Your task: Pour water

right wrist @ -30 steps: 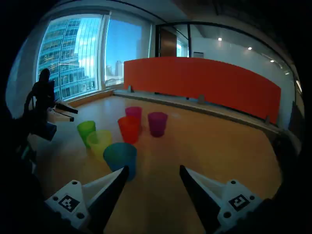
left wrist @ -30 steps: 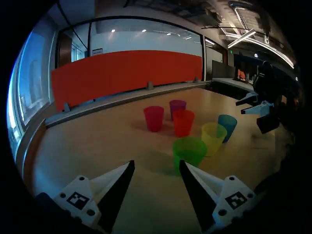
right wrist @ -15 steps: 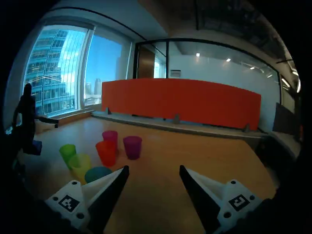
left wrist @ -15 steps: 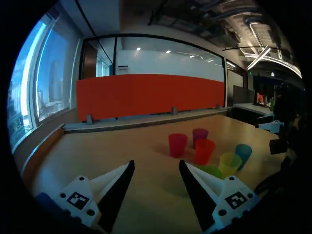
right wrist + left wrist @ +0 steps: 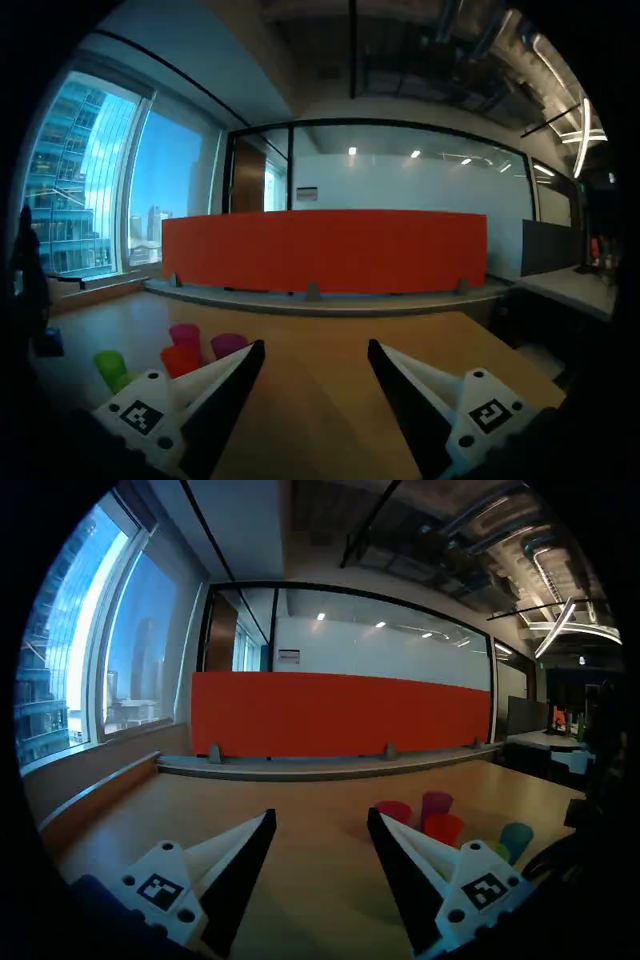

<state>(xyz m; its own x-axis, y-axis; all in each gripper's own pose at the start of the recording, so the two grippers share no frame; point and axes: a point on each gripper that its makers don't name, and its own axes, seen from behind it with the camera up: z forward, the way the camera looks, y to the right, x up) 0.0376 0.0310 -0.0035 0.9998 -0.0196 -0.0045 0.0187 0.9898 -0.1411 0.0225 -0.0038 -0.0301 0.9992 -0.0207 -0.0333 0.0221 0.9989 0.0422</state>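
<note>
Cup cluster (image 5: 442, 828) on wide wooden table (image 5: 312, 800)

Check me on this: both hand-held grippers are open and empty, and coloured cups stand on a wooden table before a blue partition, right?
Not quite. The partition is orange-red, not blue, as the left gripper view shows. The left hand-held gripper and right hand-held gripper are open and empty, and coloured cups stand on the wooden table.

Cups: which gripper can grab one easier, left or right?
Nearly a tie; maybe left. The left gripper and right gripper are both open, empty, aimed beside the cups. The pink cup sits closest to the left's gap.
</note>
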